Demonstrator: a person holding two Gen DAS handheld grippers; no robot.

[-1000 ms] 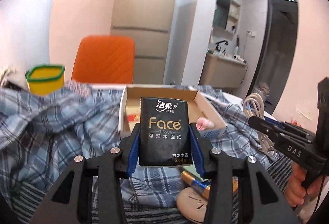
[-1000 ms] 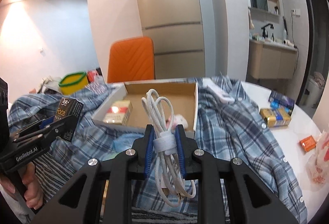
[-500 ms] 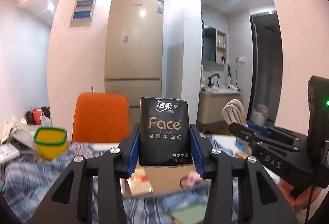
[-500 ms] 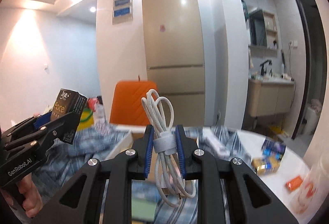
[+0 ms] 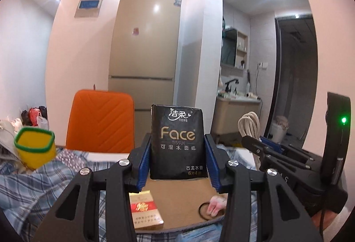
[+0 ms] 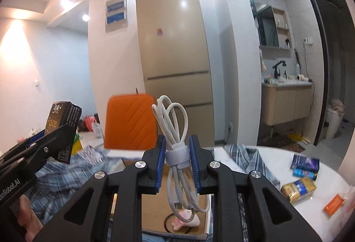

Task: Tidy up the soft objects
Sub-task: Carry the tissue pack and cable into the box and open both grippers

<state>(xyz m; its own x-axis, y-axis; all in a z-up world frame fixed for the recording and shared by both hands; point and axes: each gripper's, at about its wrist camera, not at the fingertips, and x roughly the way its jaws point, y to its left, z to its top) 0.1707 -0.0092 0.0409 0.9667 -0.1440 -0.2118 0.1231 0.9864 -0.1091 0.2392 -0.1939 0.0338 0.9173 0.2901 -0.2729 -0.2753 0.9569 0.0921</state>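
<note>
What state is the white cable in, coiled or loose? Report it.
Coiled. The white cable is looped into a bundle bound by a grey strap, and the right gripper is shut on it at that strap, loops upright.

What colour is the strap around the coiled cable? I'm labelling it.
Light grey strap on a white cable; right wrist view shows it best.

Right tool (image 6: 177, 161) clamps white cable bundle (image 6: 175, 153) above cardboard box (image 6: 155, 208); orange chair (image 6: 129, 122) behind.

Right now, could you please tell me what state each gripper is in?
Left gripper: closed on the black tissue pack.
Right gripper: closed on the coiled white cable.
</note>
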